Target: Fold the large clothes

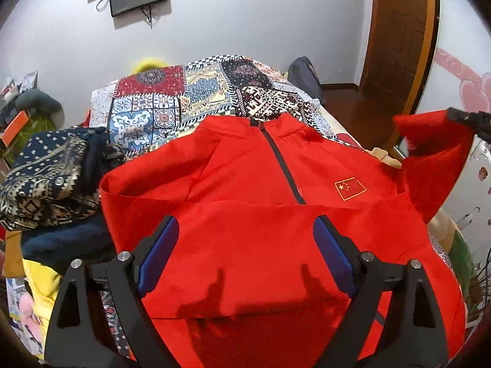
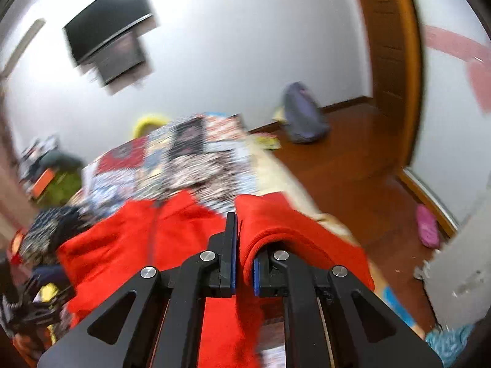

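Note:
A large red zip jacket (image 1: 245, 184) with a small flag patch lies spread on the patchwork bed cover (image 1: 172, 101), its lower part folded up over the chest. My left gripper (image 1: 245, 230) is open and empty just above the folded part. My right gripper (image 2: 244, 245) is shut on the jacket's red sleeve (image 2: 276, 220) and holds it lifted off the bed; it shows at the right edge of the left wrist view (image 1: 466, 119) with the sleeve (image 1: 435, 165) hanging from it. The right wrist view is blurred by motion.
A pile of dark patterned clothes (image 1: 49, 171) lies left of the jacket, with yellow fabric (image 1: 40, 285) below it. A wooden door (image 1: 402, 30) and brown floor (image 2: 353, 165) lie right of the bed. A grey bag (image 2: 302, 113) stands by the wall.

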A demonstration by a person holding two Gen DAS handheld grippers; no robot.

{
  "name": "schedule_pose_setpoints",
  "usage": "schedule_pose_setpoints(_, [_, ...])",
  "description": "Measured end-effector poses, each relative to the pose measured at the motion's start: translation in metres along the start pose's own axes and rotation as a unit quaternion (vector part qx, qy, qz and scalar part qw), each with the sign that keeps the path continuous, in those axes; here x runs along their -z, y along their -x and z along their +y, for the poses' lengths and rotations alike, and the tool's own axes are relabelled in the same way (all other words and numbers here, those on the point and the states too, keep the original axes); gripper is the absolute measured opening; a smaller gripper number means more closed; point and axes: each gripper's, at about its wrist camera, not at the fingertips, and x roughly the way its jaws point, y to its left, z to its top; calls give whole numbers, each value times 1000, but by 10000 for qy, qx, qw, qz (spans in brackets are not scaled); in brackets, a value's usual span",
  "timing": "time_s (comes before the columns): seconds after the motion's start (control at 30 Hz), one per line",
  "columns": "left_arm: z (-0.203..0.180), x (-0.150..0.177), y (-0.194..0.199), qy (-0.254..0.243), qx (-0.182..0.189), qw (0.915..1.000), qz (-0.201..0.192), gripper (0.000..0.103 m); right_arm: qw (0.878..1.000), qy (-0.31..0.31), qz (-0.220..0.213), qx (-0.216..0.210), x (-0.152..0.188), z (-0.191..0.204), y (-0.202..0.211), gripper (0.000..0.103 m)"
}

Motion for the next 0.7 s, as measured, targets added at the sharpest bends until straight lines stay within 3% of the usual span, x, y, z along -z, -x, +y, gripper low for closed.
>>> schedule_pose_setpoints(0.17, [4,7,9,-60,-59,10000,7,89,9949,301,813,-520,36,41,-35,7])
schedule_pose_setpoints(0.37, [8,18,11,-70,-48,9999,78,89,9796,550,1849,-560,90,62,-82,9])
schedule_pose_setpoints(0.53, [5,28,16,-97,-73,9999,101,89,9720,733,2205,-341,111,65,-86,12])
schedule_pose_setpoints(0.67, [3,32,21,-122,-69,9999,82,89,9686,756,2354,-272,112,65,-72,24])
schedule_pose_setpoints(0.7, [2,32,22,-129,-71,9999,75,89,9686,755,2348,-301,110,64,-66,32])
